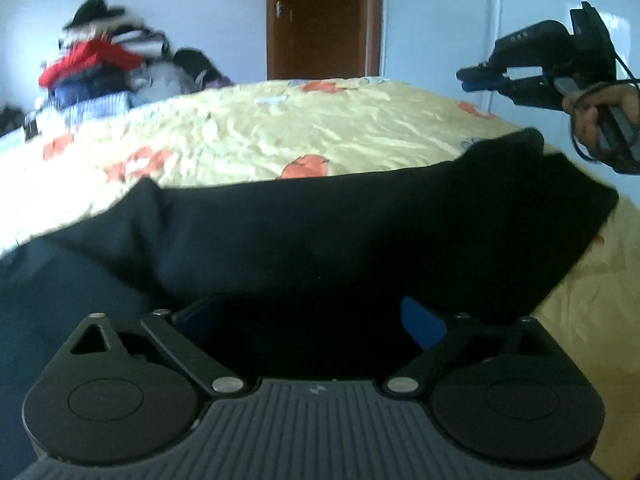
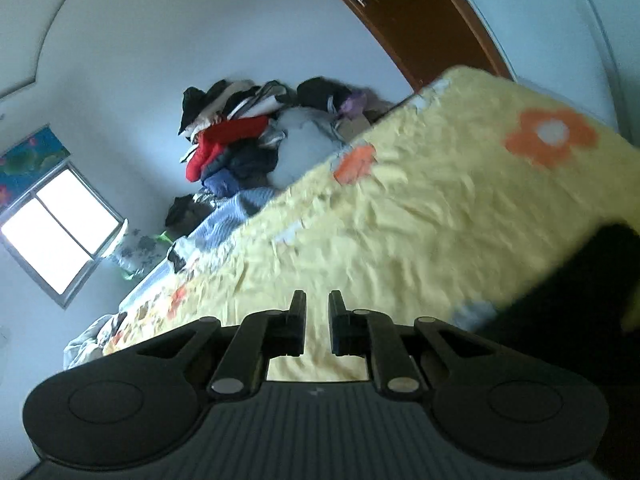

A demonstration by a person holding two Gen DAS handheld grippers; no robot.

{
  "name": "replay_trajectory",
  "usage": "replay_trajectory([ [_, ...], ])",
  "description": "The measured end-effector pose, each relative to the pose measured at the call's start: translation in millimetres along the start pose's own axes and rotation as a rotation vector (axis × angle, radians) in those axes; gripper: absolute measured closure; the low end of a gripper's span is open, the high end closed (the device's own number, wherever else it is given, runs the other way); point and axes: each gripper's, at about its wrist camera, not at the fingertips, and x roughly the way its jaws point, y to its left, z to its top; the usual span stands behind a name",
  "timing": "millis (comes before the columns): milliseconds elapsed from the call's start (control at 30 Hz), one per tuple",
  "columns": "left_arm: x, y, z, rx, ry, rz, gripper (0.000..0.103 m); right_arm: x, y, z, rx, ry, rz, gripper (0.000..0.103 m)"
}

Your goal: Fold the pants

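Black pants (image 1: 320, 232) lie spread across the near edge of a bed (image 1: 280, 128) covered in yellow cloth with orange flowers. Just above them, the left tongs (image 1: 312, 320) stand wide apart, nothing pressed between the pads. At the right, well above the bed, a hand (image 1: 600, 116) holds the right tongs (image 2: 317, 312), which are nearly together and empty. Piled clothes (image 2: 240, 148) sit at the far left.
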Motion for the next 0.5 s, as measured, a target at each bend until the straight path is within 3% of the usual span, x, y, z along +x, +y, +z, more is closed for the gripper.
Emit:
replay_trajectory([
  [100, -2, -5, -1, 0.020, 0.000, 0.010, 0.002, -18, 6, 9, -0.054, -0.081, -0.064, 0.091],
  [133, -2, -6, -1, 0.024, 0.001, 0.011, 0.002, -26, 2, 7, -0.052, -0.094, -0.088, 0.084],
  [200, -2, -5, -1, 0.018, 0.003, 0.006, 0.001, -45, -15, -3, -0.008, -0.102, -0.126, 0.044],
  [233, -2, -5, -2, 0.017, 0.003, 0.004, 0.001, -56, -27, -10, 0.025, -0.103, -0.157, 0.015],
  [400, -2, -4, -2, 0.016, 0.004, 0.004, 0.000, -94, -69, -42, 0.129, -0.119, -0.239, 0.014],
  [500, -2, -5, -2, 0.016, 0.005, 0.005, 0.000, -84, -88, -44, 0.219, -0.074, -0.200, 0.014],
])
